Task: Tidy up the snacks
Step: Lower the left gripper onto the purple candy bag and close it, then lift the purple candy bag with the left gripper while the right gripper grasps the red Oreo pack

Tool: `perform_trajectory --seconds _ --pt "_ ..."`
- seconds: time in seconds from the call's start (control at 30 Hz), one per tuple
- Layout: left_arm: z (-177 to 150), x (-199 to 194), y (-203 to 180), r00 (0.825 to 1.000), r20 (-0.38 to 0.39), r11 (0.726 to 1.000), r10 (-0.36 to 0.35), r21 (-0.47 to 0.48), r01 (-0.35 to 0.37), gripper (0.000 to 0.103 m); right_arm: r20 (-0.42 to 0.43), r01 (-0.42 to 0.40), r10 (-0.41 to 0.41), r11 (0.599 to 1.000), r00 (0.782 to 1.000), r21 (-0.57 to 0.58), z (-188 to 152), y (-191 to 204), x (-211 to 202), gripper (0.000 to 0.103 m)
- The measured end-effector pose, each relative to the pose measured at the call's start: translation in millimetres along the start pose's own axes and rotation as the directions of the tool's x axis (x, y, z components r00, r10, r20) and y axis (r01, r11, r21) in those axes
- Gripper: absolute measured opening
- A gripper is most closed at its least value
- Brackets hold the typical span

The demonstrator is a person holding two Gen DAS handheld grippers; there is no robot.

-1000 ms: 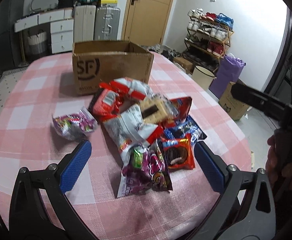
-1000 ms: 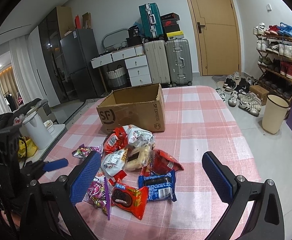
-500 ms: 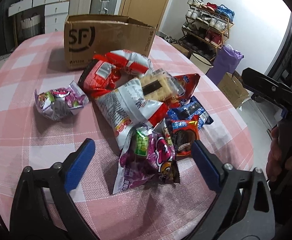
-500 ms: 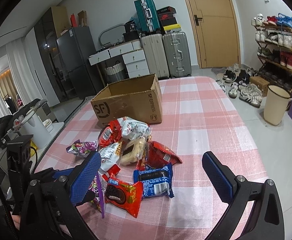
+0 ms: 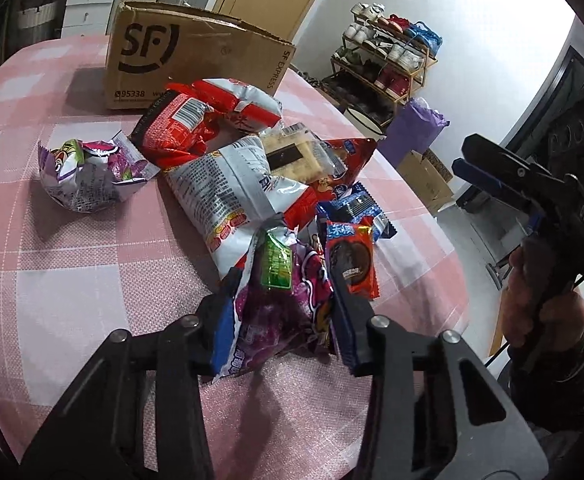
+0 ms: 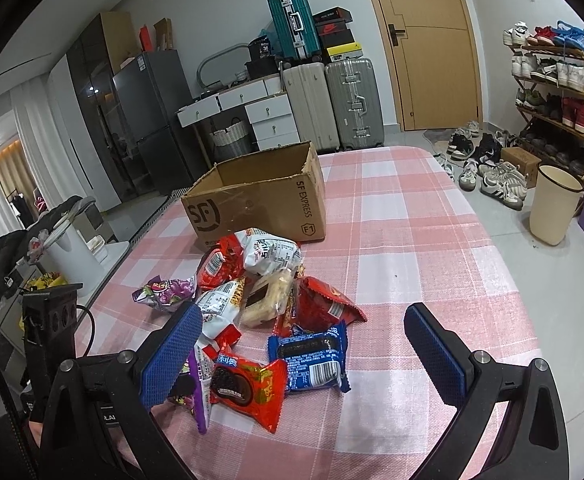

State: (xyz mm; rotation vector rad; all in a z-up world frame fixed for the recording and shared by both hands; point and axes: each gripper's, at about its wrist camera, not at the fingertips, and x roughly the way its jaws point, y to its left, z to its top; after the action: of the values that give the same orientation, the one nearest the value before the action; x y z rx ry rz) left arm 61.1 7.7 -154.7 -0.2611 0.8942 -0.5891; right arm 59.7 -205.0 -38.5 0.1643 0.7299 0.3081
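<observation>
The purple snack bag is found at the near end of the snack pile, toward the near edge of the tabletop, and it lies directly between the jaws of the left gripper. The jaws are observed to be closing, and the blue pads are already set against the two sides of the bag's near end, so the bag is judged to be pinched. The bag's long axis runs away from the jaws toward the pile, roughly in line with the direction in which the gripper points; a lift is therefore expected to draw the bag out lengthwise from among its neighbours. A red cookie packet lies touching the bag on its right side, and a white and red bag overlaps its far end; either could be dragged along. The left gripper is plainly the nearer of the two. The right gripper is held above the near edge with its jaws spread wide and nothing between them; the red cookie packet and a blue cookie packet lie just below and ahead of it. The cardboard box stands beyond the pile toward the far edge, open at the top. The part of its interior that shows holds no snacks; the floor of the box is largely hidden by the near wall.
</observation>
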Motion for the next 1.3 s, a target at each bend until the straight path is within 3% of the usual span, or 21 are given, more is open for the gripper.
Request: perform_trajectory --seconds 0.6,0.83,1.3 --pt "10.2 -13.7 0.5 0.999 0.038 1.000 0.013 0.000 -0.013 0.039 -0.017 -0.040 0.040 0.999 0.999 -0.036 -3.0 11.1 -3.8 0.103" --pt "-12.6 -33.1 4.3 0.998 0.062 1.000 0.023 0.002 -0.023 0.039 -0.049 -0.076 0.074 0.996 0.996 -0.038 -12.9 13.1 1.2 0.103" --pt "-14.1 -64.2 9.4 0.989 0.137 0.998 0.062 -0.004 -0.062 0.040 -0.168 -0.144 0.137 0.989 0.976 -0.031 -43.1 27.9 31.9 0.103"
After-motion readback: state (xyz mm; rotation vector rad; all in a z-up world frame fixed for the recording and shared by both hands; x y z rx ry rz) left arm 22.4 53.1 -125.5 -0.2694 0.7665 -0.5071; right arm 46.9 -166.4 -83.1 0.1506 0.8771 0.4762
